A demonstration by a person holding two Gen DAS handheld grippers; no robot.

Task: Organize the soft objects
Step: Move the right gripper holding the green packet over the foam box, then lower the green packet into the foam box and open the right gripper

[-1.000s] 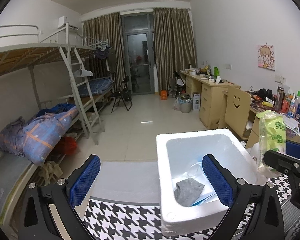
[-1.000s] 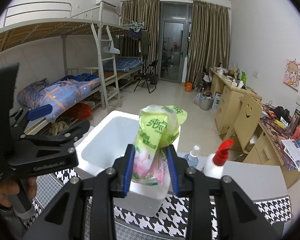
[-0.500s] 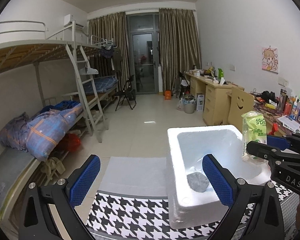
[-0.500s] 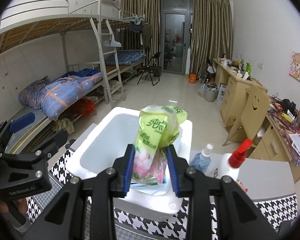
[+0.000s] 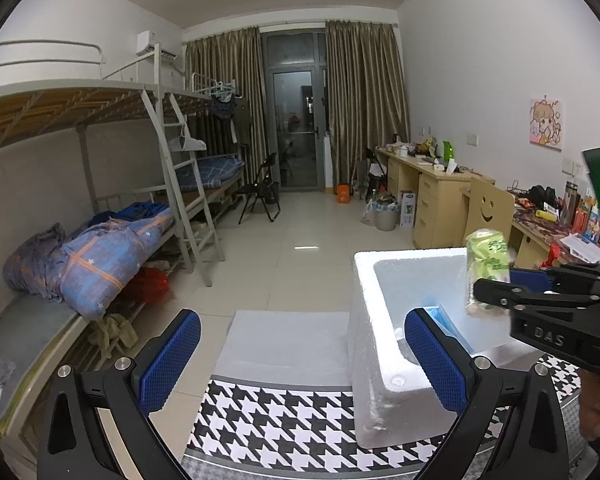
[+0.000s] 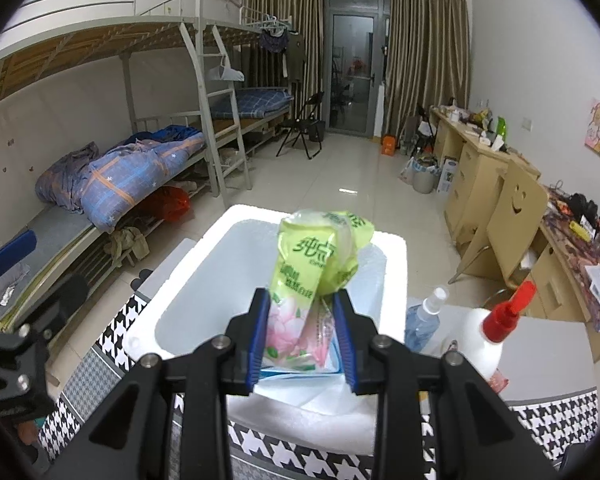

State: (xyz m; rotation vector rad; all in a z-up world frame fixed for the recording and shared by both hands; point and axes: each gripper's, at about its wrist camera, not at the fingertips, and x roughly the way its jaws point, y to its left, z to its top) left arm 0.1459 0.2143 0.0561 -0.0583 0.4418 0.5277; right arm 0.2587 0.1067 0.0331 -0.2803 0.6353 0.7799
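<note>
Since the green pack (image 6: pixel 320 276) is soft and would flop, the right gripper (image 6: pixel 302 336) pinches it low down, both blue pads pressed into its pink lower half, so the crumpled top stands free above the jaws. It hangs over the open foam box (image 6: pixel 192 276), near the box's right wall as seen from the left wrist view, which looks to me like the place it is meant to go. From the left view it seems clear of the box floor, though I cannot be sure.

The left gripper (image 5: pixel 306 364) stands spread wide with nothing between its pads, held off to the box's left side over the checked counter (image 5: pixel 276 424), where it does not block the way in.

Room for moving looks fair. The box mouth is wide and its thick white rim is the only edge to clear; a blue-and-white sheet (image 6: pixel 296 372) already lies inside below the pack. Just right of the box stand a spray bottle (image 6: pixel 422 320) and a red-capped bottle (image 6: pixel 484 336), so I would judge that drifting that way risks a knock. The foam lid (image 5: pixel 284 340) lies flat beyond the counter's far edge, left of the box, out of the way.
</note>
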